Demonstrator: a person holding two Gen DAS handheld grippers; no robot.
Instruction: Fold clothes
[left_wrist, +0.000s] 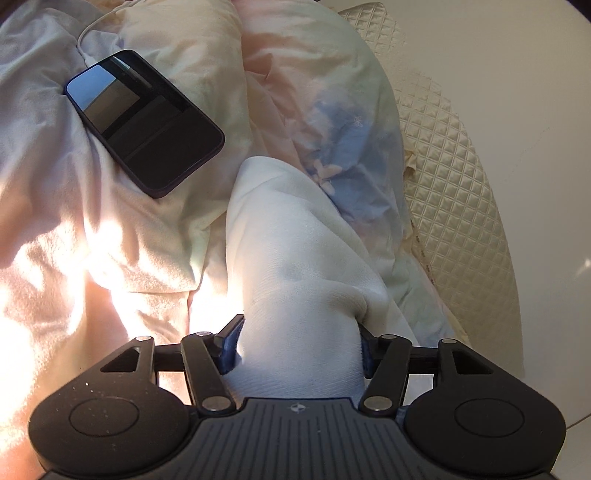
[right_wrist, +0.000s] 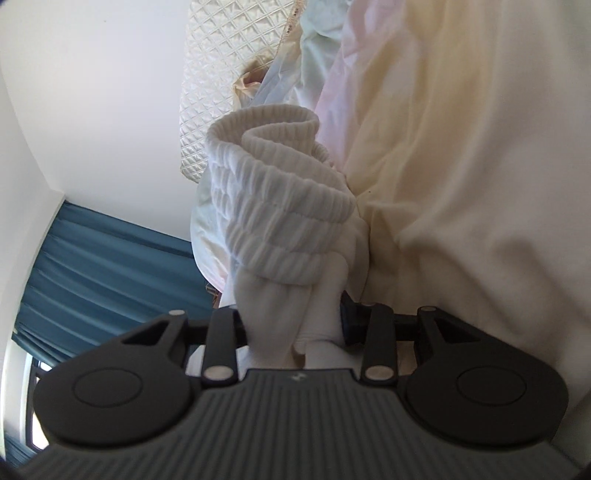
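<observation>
A white knit garment (left_wrist: 291, 258) is bunched between the blue pads of my left gripper (left_wrist: 295, 343), which is shut on it; the cloth stretches forward over rumpled pastel bedding (left_wrist: 325, 122). My right gripper (right_wrist: 295, 321) is shut on the same kind of white cloth, with a wide ribbed elastic band (right_wrist: 284, 192) curled up in front of its fingers. The fingertips of both grippers are hidden by the fabric.
A dark phone (left_wrist: 144, 122) with a white cable (left_wrist: 92, 33) lies on the bedding at the upper left. A cream quilted headboard (left_wrist: 450, 177) stands to the right, also in the right wrist view (right_wrist: 225, 66). A blue curtain (right_wrist: 103, 266) and white wall are at left.
</observation>
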